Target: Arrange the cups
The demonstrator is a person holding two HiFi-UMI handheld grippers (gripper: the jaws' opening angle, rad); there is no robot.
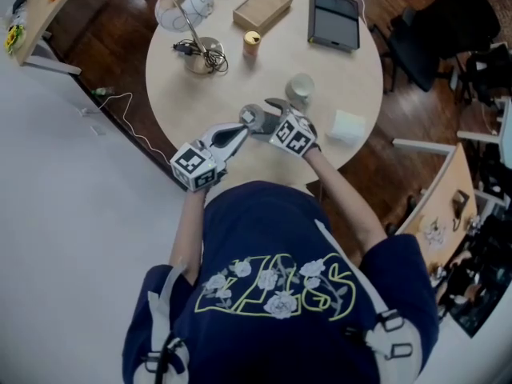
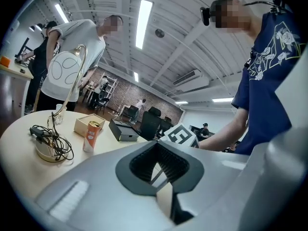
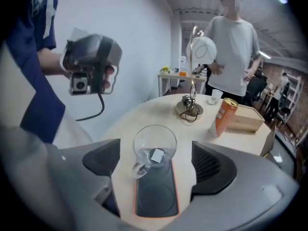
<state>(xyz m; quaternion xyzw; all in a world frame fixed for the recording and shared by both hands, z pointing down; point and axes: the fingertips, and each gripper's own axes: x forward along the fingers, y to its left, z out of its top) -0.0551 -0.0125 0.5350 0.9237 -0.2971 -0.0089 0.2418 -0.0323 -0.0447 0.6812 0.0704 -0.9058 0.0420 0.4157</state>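
Note:
A clear glass cup (image 3: 154,146) with a handle stands on a dark tray with an orange rim (image 3: 156,201) near the table's front edge. My right gripper (image 3: 156,163) is open, with one jaw on each side of the cup and neither touching it. In the head view the same cup (image 1: 253,117) sits just ahead of the right gripper (image 1: 268,112). A second, pale cup (image 1: 300,88) stands a little farther in. My left gripper (image 1: 240,130) points level at the glass cup from the left. Its pads (image 2: 173,170) meet, and I see nothing between them.
On the round table (image 1: 176,94) stand a desk lamp (image 1: 192,30) with tangled cables, an orange can (image 1: 252,43), a wooden box (image 1: 262,6), a black case (image 1: 334,18) and a white tissue block (image 1: 348,126). A person (image 3: 228,52) stands beyond the far side.

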